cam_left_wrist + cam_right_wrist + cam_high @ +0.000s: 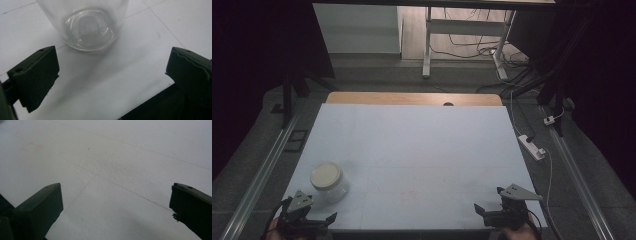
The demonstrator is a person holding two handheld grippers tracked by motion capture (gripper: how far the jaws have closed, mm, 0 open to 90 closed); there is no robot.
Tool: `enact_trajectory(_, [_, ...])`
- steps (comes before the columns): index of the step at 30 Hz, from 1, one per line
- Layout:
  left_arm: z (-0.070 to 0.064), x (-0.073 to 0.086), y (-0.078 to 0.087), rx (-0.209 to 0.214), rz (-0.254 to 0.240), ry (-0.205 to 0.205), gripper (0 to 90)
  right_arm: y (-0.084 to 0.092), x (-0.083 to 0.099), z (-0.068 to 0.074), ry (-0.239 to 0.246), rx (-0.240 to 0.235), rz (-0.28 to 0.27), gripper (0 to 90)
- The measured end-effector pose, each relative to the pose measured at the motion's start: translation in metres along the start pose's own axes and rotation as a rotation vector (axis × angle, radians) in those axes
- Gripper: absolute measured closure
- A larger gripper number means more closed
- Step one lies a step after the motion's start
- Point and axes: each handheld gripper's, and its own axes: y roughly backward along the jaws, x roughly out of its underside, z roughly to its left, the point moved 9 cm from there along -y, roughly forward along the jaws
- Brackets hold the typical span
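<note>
A clear jar (329, 182) with a white lid stands upright near the front left corner of the white table (412, 145). My left gripper (309, 214) hovers at the table's front edge just in front of the jar, open and empty. In the left gripper view the jar's glass base (90, 28) sits a short way beyond the wide-apart jaws of the left gripper (112, 67), touching neither. At the front right corner my right gripper (489, 201) is open, and in its own view the right gripper (116, 202) has just bare table between its jaws.
A wooden strip (412, 98) with a dark hole runs along the table's far edge. On the floor to the right lie a white power strip (532, 146) and cables. Metal rails flank the table, and a desk frame (428, 45) stands behind it.
</note>
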Motion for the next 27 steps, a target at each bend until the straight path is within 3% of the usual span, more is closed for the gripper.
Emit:
enact_trajectory(7, [0.0010, -0.0001, 0.0007, 0.030, -0.007, 0.030, 0.0, -0.0010, 0.0009, 0.0006, 0.002, -0.005, 0.014, 0.0])
enact_trajectory(18, [0.0005, -0.0001, 0.0010, 0.056, -0.012, 0.035, 0.1, -0.0020, 0.0016, 0.0024, 0.015, -0.018, 0.024, 0.0])
enact_trajectory(27, [0.0034, 0.0003, 0.0006, 0.087, -0.009, 0.082, 0.3, -0.0032, 0.0024, 0.0039, 0.021, -0.027, 0.036, 0.0])
